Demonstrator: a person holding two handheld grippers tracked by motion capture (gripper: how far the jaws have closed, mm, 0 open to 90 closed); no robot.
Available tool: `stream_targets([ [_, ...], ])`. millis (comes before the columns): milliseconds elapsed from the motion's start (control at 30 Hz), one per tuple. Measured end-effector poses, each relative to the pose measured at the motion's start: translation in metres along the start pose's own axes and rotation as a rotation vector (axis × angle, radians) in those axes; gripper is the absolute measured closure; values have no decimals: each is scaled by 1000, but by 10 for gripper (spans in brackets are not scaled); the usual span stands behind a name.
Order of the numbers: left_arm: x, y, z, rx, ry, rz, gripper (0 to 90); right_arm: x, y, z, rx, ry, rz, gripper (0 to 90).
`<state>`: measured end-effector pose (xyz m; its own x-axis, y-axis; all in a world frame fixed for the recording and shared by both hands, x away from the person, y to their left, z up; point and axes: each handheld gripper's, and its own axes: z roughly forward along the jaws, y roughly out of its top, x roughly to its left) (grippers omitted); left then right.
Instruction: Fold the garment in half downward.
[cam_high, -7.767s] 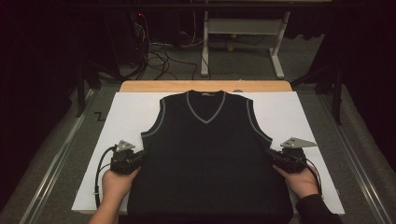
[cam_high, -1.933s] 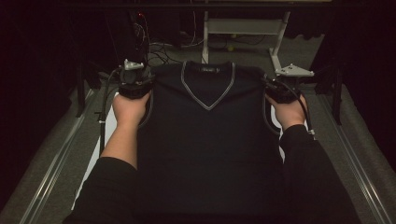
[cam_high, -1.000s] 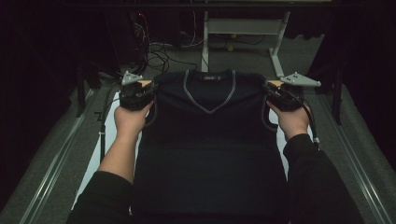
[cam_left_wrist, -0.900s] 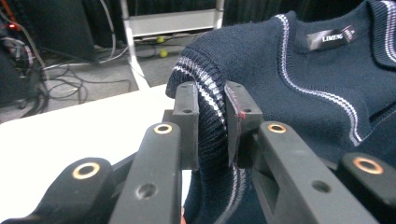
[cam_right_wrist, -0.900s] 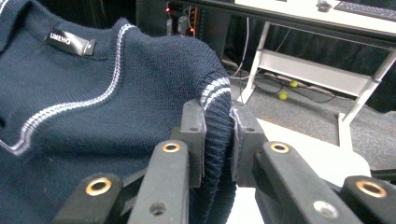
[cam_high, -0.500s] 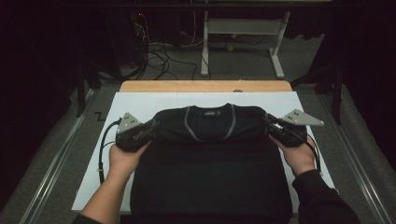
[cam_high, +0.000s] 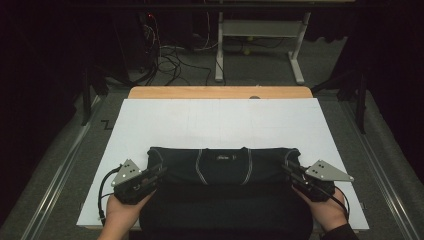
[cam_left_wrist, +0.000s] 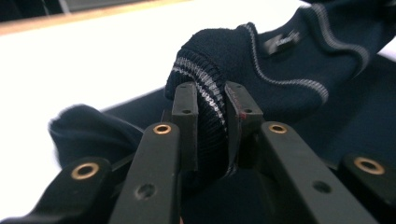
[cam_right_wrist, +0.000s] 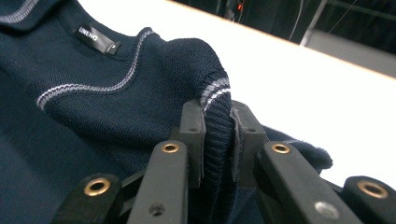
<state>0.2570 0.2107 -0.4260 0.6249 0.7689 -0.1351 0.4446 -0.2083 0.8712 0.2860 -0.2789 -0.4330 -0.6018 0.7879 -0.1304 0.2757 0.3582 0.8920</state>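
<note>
A dark navy sleeveless sweater (cam_high: 225, 190) with grey-striped trim lies on the white board (cam_high: 220, 122), its upper part folded down toward the near edge, collar label (cam_high: 225, 158) facing up. My left gripper (cam_high: 156, 172) is shut on the sweater's left shoulder edge, whose striped ribbing (cam_left_wrist: 210, 100) is pinched between the pads. At the other end, my right gripper (cam_high: 289, 171) is shut on the right shoulder edge, with ribbing (cam_right_wrist: 217, 116) squeezed between its pads. Both grippers sit low over the board near the front.
The white board rests on a wooden table whose far edge (cam_high: 220, 92) shows behind it. Beyond stand a table frame (cam_high: 260, 40) and loose cables (cam_high: 170, 57) on the grey floor. Metal rails (cam_high: 60, 170) run along both sides.
Both grippers have pulled the sweater's shoulders from the far end toward the near edge and lowered them, folding the upper part down over the body. The far half of the board now lies bare.
</note>
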Motion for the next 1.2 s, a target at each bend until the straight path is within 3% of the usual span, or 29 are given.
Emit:
stream_targets([
  [100,-9,-7,-8,19,5,32,722,6,-2,-8,2,7,10,784],
  [233,-16,-17,-17,39,-26,-6,721,13,-5,-22,-8,22,36,788],
  [400,-19,-35,-19,98,-10,14,717,22,-16,-34,14,50,47,787],
  [467,-16,-39,-15,139,-10,-3,713,23,-22,-32,63,69,61,784],
  [500,-15,-41,-12,163,-10,-6,713,23,-22,-32,63,69,61,784],
  [567,-13,-44,-6,208,-3,-5,708,22,-29,-25,136,77,80,772],
  [600,-13,-46,-2,226,-3,-9,708,22,-29,-25,136,77,80,772],
  [700,-9,-49,6,257,12,-27,642,20,-36,-15,215,80,88,731],
  [767,-6,-49,6,252,4,-36,541,18,-39,-11,241,79,105,635],
  [833,-2,-45,3,229,-38,-56,417,16,-39,-13,212,81,127,544],
  [900,1,-41,-4,166,-44,-84,332,12,-34,-20,149,65,148,455],
  [967,5,-35,-10,119,-19,-95,268,7,-27,-25,103,32,168,405],
  [1033,12,-30,-10,96,15,-123,238,-1,-22,-24,92,-11,173,367],
  [1100,23,-27,-5,98,45,-148,227,-17,-19,-10,114,-60,201,339],
  [1133,28,-25,-1,106,61,-157,227,-17,-19,-10,114,-60,201,339],
  [1200,41,-23,8,113,100,-164,227,-30,-18,2,146,-85,221,322],
])
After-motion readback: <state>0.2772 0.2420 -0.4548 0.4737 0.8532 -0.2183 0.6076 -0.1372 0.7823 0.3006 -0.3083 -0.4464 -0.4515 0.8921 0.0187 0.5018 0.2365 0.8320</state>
